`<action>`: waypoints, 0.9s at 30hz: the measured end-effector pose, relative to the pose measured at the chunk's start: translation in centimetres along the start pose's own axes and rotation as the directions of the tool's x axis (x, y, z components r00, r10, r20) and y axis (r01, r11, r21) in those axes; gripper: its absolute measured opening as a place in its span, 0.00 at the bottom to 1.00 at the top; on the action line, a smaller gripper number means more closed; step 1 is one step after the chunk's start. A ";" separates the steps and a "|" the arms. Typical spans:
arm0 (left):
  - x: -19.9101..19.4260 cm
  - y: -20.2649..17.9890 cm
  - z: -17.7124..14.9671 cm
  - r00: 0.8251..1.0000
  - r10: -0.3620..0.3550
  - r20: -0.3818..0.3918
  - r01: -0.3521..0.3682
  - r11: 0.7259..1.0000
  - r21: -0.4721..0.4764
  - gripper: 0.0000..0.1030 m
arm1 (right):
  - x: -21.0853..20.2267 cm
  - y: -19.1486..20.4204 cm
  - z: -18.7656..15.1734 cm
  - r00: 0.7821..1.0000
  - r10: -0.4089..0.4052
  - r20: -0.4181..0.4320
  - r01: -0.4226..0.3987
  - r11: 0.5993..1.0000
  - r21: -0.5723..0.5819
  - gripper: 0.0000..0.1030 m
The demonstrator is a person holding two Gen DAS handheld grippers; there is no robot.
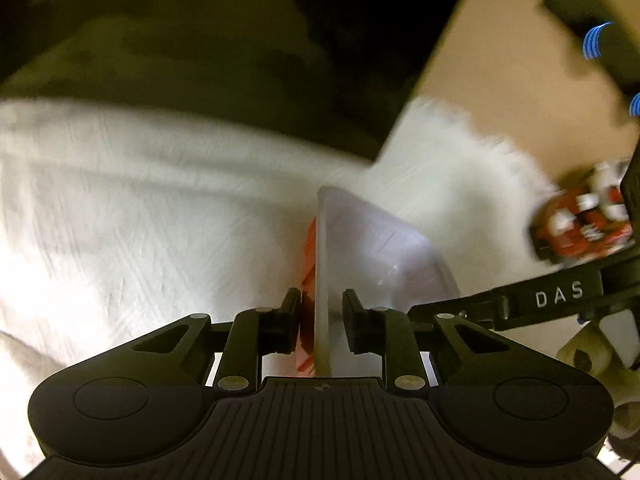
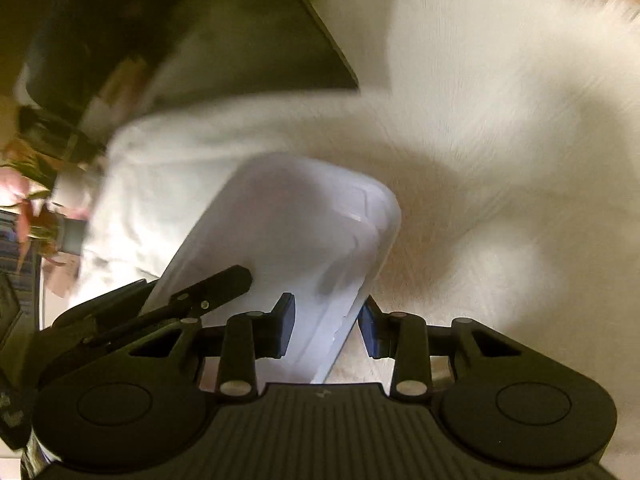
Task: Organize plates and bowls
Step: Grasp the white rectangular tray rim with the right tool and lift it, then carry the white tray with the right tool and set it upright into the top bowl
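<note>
Both grippers at one white plate [image 2: 304,240], held on edge over a white cloth [image 1: 120,220]. Left gripper [image 1: 320,320] clamps its rim; right gripper [image 2: 326,322] straddles the opposite rim, contact unclear through blur.

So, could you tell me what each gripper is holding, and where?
Both hold one white rectangular plate by its rim: the left gripper at one edge, the right gripper at another.

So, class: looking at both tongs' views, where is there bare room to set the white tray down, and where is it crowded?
Free: the white cloth left of the tray, and the fluffy white rug to its right. Crowded: around the red toy car beside the rug, and the blurred clutter beyond the cloth's left edge.
</note>
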State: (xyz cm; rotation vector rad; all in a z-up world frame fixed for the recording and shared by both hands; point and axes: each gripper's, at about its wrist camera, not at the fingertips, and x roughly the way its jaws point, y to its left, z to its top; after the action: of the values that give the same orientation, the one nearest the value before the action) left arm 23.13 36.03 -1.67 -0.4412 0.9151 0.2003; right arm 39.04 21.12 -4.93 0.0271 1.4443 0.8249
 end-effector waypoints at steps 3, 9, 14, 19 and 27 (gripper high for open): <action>-3.6 -2.7 -0.1 0.998 -0.054 0.035 0.052 0.997 0.056 0.24 | -5.3 1.5 -2.9 0.993 -0.030 0.113 0.036 0.998 -0.053 0.35; -6.6 -8.3 -2.6 0.985 -0.172 0.004 0.169 0.970 0.176 0.26 | -13.4 -0.2 -9.4 0.963 -0.123 0.238 0.134 0.991 -0.028 0.36; -5.9 -11.0 -6.0 0.975 -0.215 -0.064 0.224 0.938 0.264 0.29 | -14.5 -2.7 -13.5 0.953 -0.163 0.257 0.162 0.987 0.025 0.37; -2.6 -10.9 -9.1 0.961 -0.185 -0.206 0.236 0.937 0.256 0.28 | -10.8 -5.1 -16.9 0.963 -0.186 0.196 0.173 0.981 0.084 0.37; -3.5 -10.7 -9.3 0.963 -0.192 -0.188 0.234 0.943 0.236 0.25 | -10.6 -6.2 -18.1 0.958 -0.188 0.215 0.174 0.981 0.083 0.37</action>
State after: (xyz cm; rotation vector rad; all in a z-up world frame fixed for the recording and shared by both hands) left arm 18.11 22.39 -0.74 -0.3155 1.0296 -0.1554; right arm 27.17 3.03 -2.07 0.0339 1.2406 0.6056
